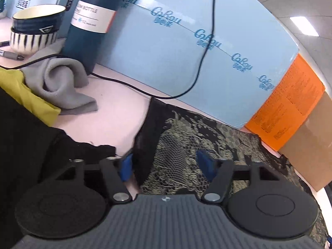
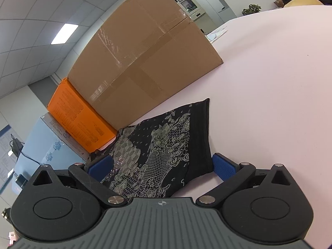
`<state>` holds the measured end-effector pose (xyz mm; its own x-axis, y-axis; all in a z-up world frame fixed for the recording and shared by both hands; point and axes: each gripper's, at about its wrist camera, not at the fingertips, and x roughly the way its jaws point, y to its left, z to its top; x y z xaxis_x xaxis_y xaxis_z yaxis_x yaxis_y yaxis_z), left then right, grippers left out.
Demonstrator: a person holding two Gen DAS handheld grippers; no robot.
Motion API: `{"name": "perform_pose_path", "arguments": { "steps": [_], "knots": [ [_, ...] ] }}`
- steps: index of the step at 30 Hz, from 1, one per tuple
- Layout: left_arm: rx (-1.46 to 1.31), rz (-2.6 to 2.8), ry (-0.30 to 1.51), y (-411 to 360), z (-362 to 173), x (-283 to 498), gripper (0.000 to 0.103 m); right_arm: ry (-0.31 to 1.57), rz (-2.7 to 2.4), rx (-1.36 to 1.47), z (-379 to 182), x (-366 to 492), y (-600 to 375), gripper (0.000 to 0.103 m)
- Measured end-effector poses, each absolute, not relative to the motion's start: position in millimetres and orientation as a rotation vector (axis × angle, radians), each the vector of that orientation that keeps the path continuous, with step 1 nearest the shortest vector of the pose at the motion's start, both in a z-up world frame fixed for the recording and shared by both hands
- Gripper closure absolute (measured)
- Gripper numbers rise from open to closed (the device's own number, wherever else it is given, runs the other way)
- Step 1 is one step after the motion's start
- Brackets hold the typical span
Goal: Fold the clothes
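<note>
Patterned black garment lies flat on the pale pink table, spread between both grippers and reaching back toward the boxes at the far edge. Nearest, left gripper: jaws part-way apart, straddling the garment's left edge; the left pad sits at the cloth's border over bare table, the right pad over the lace print. No clear pinch is visible, so I read it as not yet gripping, with cloth between the pads. Right gripper: jaws wide, one blue pad on each side of the garment's near corner, apparently not pressing on it; released. Judged step: taking hold of two near corners ahead of the first fold. Next move, as I judge it, calls for both sets of jaws to close on a single layer of the hem, then lift and carry it evenly toward the far edge. Risk: thin lace may slip or bunch. Mid-distance, left: yellow cloth and grey cloth, crumpled, well apart from the garment; black cable crosses the table. Far: stacked bowls, light blue box, orange box, cardboard box.
</note>
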<state>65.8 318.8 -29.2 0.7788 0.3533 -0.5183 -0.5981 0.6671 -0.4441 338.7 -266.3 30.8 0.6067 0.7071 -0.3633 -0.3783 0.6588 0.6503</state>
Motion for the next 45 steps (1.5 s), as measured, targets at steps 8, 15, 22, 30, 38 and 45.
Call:
{"name": "perform_pose_path", "arguments": {
  "steps": [8, 15, 22, 30, 38, 45],
  "knots": [
    [-0.622, 0.560, 0.446, 319, -28, 65, 0.063, 0.751, 0.584, 0.699, 37, 319, -258, 0.003],
    [-0.560, 0.581, 0.473, 311, -26, 83, 0.051, 0.722, 0.611, 0.608, 33, 342, -236, 0.003],
    [-0.470, 0.669, 0.532, 308, -25, 90, 0.097, 0.768, 0.527, 0.545, 23, 365, -228, 0.099],
    [-0.447, 0.591, 0.479, 277, 12, 118, 0.099, 0.666, 0.639, 0.181, 75, 357, -151, 0.098],
    [-0.200, 0.145, 0.482, 146, 14, 173, 0.099, 0.718, 0.985, -0.042, 59, 313, -49, 0.098],
    [-0.111, -0.025, 0.551, 96, -10, 196, 0.098, 0.693, 1.050, -0.074, 55, 294, -34, 0.098]
  ]
}}
